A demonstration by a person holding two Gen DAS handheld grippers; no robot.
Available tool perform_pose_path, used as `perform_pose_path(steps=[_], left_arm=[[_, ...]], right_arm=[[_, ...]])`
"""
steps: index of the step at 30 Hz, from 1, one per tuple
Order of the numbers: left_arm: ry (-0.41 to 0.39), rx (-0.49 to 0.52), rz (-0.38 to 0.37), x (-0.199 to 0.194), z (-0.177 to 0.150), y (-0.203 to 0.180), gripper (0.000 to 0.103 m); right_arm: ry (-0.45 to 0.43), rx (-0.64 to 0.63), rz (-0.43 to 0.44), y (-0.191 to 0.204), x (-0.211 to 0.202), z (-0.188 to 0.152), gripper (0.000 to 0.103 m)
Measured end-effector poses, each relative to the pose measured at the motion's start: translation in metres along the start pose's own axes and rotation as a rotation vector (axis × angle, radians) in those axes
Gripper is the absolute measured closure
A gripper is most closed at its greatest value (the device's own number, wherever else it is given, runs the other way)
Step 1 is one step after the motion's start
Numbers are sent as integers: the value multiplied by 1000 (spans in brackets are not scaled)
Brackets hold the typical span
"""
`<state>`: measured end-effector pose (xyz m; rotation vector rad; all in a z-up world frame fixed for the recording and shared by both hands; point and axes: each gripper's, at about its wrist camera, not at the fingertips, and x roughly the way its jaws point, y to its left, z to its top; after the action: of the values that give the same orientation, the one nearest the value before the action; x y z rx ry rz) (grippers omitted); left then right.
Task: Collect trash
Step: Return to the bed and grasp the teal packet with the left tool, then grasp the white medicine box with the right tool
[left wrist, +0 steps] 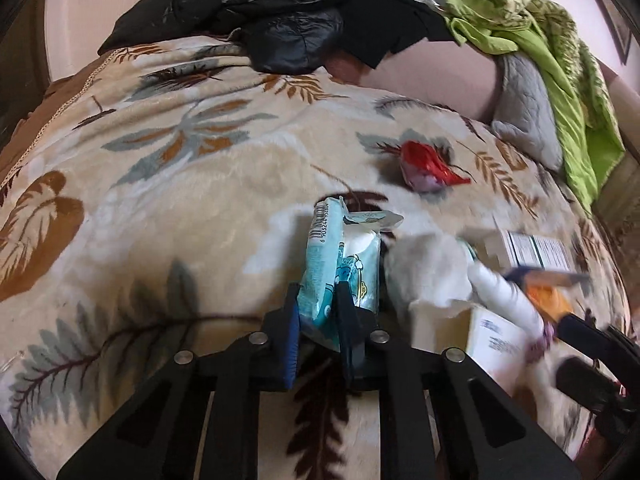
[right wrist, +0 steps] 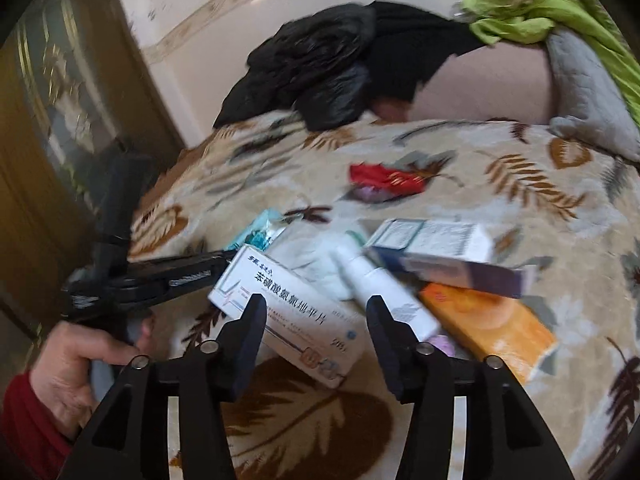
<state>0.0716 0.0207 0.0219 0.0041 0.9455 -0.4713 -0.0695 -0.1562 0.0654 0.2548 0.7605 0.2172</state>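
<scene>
My left gripper point(left wrist: 318, 312) is shut on a light blue tissue packet point(left wrist: 340, 264), held just above the leaf-patterned blanket point(left wrist: 180, 208); the packet also shows in the right wrist view point(right wrist: 260, 232). My right gripper point(right wrist: 316, 320) is open, its jaws on either side of a white medicine box with blue print point(right wrist: 288, 312). Beside that box lie a white spray bottle point(right wrist: 384, 292), an orange box point(right wrist: 488, 328), a white-and-purple box point(right wrist: 440, 248) and crumpled white tissue point(right wrist: 316, 260). A red wrapper point(left wrist: 430, 166) lies farther back on the blanket.
A black jacket point(left wrist: 280, 12) is piled at the far edge of the bed. Green cloth point(left wrist: 532, 32) and a grey quilted pillow point(left wrist: 528, 108) lie at the far right. A wooden door point(right wrist: 52, 128) stands on the left in the right wrist view.
</scene>
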Motion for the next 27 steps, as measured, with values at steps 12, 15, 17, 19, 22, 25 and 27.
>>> perform_pose_path(steps=[12,15,17,19,22,25,27], left_arm=[[-3,-45,-38,14,9,1,64],[-9,-21,-22,19,11,-9,69],[-7,-21,-50,21,13,-12,86],[-14,-21,-55,17,15,-14,90],[-27,-23,-49,7,13,-10,90],[-47,-34,-51,-6,10,0,90],[-64,-48,-55,-16,9,6,90]], right_arm=[[137,-202,5,28,23,-19,43],[102,-218,-13,28,19,-17,37],[72,-212,-27,23,17,-13,34],[75,-145,4,9,23,-6,34],[90,-64,42,-3,37,3,34],[117,25,100,-15,50,5,33],[136,26,118,-12,49,6,28]])
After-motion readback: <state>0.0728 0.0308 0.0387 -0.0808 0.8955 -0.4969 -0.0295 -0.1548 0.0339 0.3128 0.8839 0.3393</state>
